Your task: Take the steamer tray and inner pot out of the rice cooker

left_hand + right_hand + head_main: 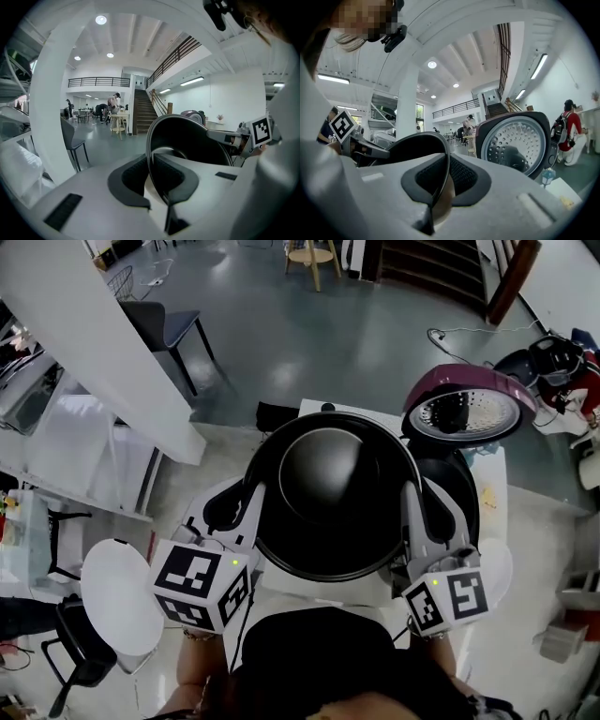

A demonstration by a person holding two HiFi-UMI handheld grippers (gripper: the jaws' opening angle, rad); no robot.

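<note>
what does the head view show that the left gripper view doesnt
Head view only: the perforated inside of the rice cooker lid and a white round surface. Left gripper view only: a staircase and people at a far table. Both: the black inner pot, gripped at its rim by the left gripper and right gripper.

My head camera looks steeply down on the inner pot; my 2 gripper cameras face each other close across it.
</note>
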